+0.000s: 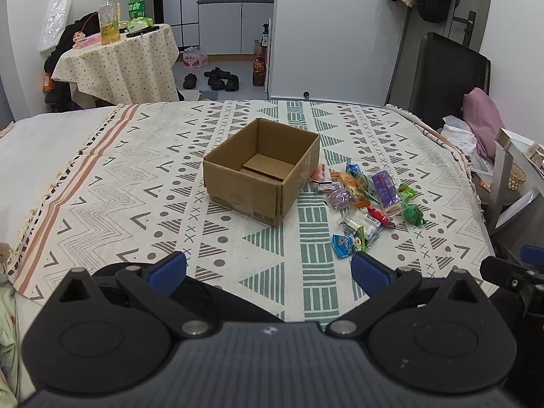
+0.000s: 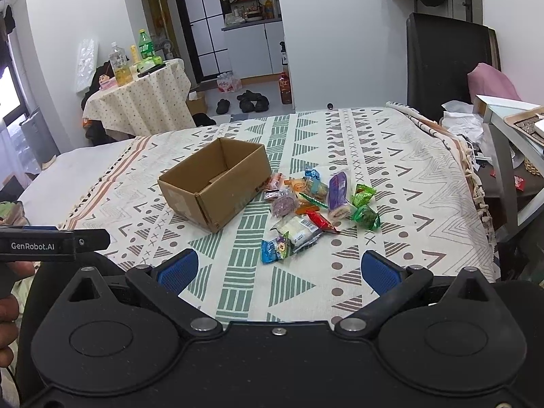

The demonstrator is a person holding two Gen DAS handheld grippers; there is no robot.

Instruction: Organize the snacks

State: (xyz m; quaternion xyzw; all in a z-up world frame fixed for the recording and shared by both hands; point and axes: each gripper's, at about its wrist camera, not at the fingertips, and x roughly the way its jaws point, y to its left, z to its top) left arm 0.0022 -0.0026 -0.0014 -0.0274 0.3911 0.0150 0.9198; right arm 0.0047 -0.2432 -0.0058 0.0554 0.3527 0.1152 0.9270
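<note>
Even, fairly bright indoor light, soft shadows only; daylight glow from window (image 2: 8, 88) at far left of right wrist view (slightly blown out); strong fisheye bending, dark vignette corners; centre sharp, edges softer; no motion blur.

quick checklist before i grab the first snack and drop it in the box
1. Left tool open, nothing held: ok.
2. Right tool open, nothing held: ok.
3. Cardboard box upright, top open: ok.
4. Room inside the box: ok, only its bottom flap shows.
5. Snack pile loose on the patterned cloth, right of the box: ok.
6. Nearest blue packet free to lift alone: cannot tell, another wrapper overlaps it.
</note>
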